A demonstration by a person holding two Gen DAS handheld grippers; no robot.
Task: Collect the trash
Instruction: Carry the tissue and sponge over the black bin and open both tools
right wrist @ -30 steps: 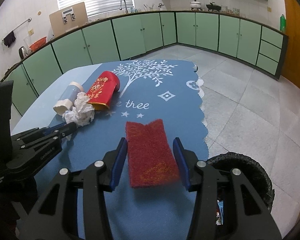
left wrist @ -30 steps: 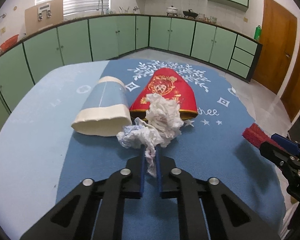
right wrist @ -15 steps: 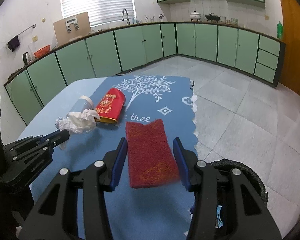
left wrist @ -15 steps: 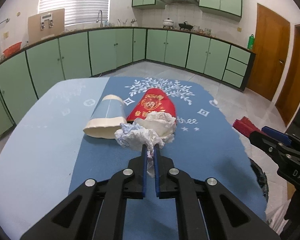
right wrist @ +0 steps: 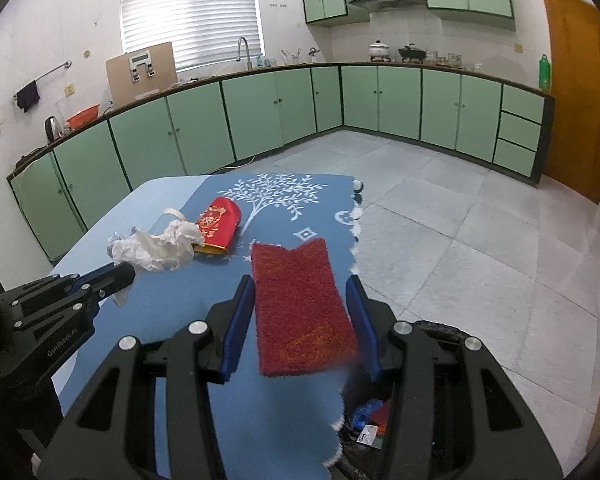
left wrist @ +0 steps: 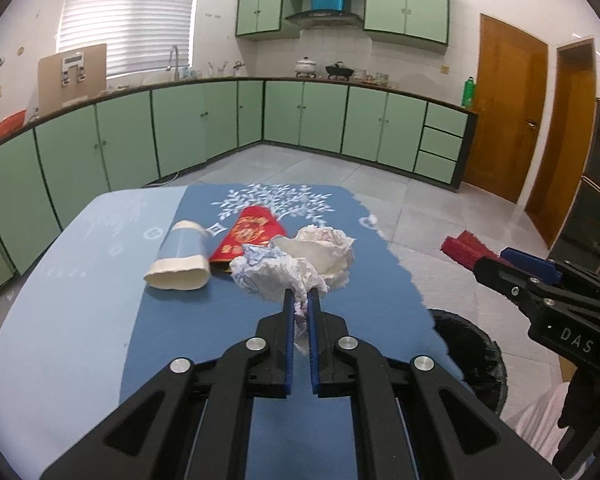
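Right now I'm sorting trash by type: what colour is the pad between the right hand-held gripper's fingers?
Red scouring pad, clearest in the right wrist view.

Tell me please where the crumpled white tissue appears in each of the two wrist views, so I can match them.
Left wrist view: crumpled white tissue at centre, pinched by the left gripper.
Right wrist view: the tissue at left of centre, at the tip of the left gripper.
Shared landmark: the red cup lying just behind it.
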